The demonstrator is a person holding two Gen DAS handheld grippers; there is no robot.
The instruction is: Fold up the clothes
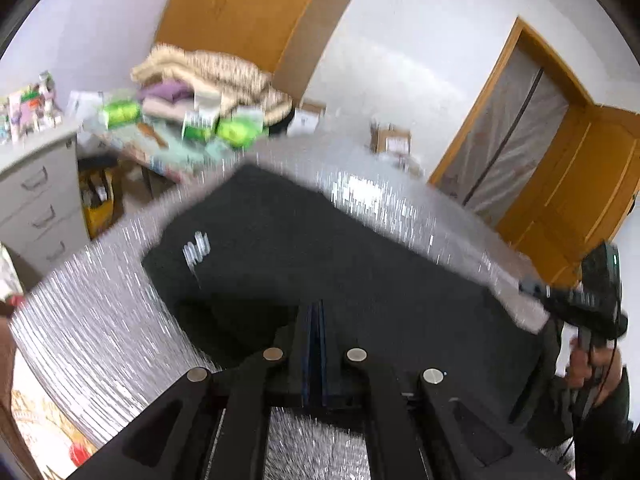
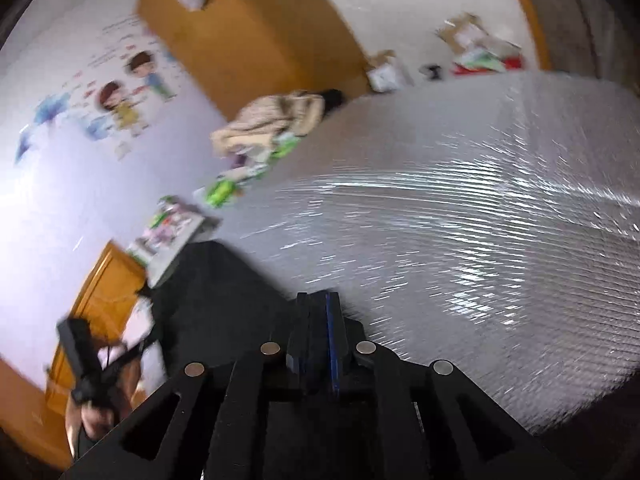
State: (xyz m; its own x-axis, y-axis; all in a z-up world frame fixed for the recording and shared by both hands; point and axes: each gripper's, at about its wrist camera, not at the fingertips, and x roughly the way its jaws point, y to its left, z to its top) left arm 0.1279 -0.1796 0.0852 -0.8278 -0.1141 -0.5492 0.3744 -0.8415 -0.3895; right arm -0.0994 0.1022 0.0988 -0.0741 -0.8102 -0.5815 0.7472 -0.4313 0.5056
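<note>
A black garment point(image 1: 320, 240) is spread over a silver ribbed sheet point(image 1: 100, 340), with small white lettering on it at the left. My left gripper point(image 1: 317, 307) is shut at the garment's near edge, with black cloth bunched around the fingers. In the right wrist view my right gripper point(image 2: 320, 300) is shut too, with the black garment point(image 2: 208, 284) running from its fingers to the left. Each gripper shows in the other's view: the right gripper point(image 1: 584, 300) at the far right, and the left gripper point(image 2: 84, 356) at the lower left, both in a hand. Both views are motion-blurred.
The silver sheet point(image 2: 460, 220) stretches wide to the right. A pile of blankets and green packets point(image 1: 200, 96) lies behind it. Grey drawers point(image 1: 36, 200) stand at the left. A wooden door point(image 1: 560, 184) is at the right, and cardboard boxes point(image 1: 390, 140) sit on the floor.
</note>
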